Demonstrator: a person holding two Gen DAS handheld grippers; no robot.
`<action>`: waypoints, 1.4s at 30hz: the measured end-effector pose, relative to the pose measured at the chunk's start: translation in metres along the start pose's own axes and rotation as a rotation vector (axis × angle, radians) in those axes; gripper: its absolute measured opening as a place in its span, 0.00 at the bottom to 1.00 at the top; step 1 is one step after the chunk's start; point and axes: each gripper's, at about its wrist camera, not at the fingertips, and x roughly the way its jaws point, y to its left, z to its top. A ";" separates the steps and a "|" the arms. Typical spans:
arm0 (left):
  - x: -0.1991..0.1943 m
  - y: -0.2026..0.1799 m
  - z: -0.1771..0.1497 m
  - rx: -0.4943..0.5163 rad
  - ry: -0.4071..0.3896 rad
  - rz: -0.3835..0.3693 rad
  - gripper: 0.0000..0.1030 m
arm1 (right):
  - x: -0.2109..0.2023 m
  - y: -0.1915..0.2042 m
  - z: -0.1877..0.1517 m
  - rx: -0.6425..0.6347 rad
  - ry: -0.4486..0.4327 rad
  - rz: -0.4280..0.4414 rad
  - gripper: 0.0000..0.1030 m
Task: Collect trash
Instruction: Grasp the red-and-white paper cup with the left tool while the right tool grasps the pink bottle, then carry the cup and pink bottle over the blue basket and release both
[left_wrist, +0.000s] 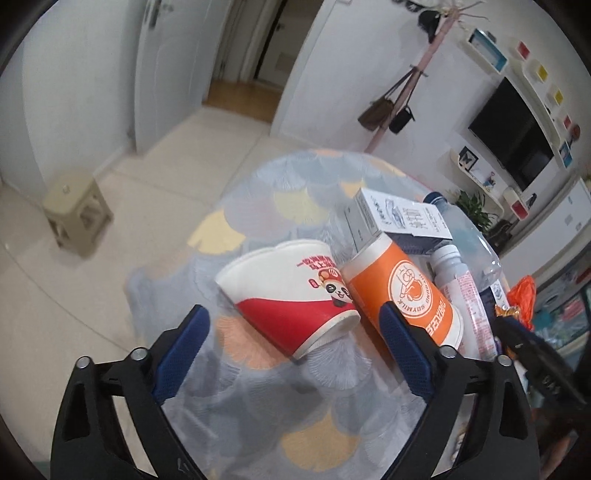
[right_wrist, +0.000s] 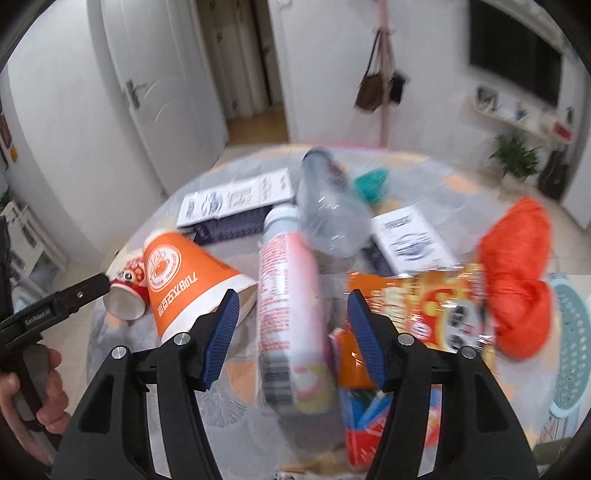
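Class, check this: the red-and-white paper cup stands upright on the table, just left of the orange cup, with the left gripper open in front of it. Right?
Not quite. The red-and-white paper cup lies on its side, as the left wrist view shows. It is just left of the orange cup, and the left gripper is open in front of it.

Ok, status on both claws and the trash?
Left claw open, lined up on red cup. Right claw open over pink bottle. Nothing held. Orange cup touching red cup; clutter tight.

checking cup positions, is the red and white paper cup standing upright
No, the red and white paper cup lies on its side on the tablecloth, beside the orange soymilk cup.
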 end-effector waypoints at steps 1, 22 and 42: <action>0.004 0.002 0.001 -0.008 0.013 -0.006 0.79 | 0.006 0.000 0.002 -0.003 0.024 0.013 0.56; 0.026 0.001 0.001 -0.018 0.047 -0.068 0.55 | 0.038 -0.009 0.010 0.045 0.173 0.095 0.44; -0.063 -0.106 -0.005 0.272 -0.223 -0.216 0.54 | -0.072 -0.041 0.012 0.133 -0.142 0.128 0.44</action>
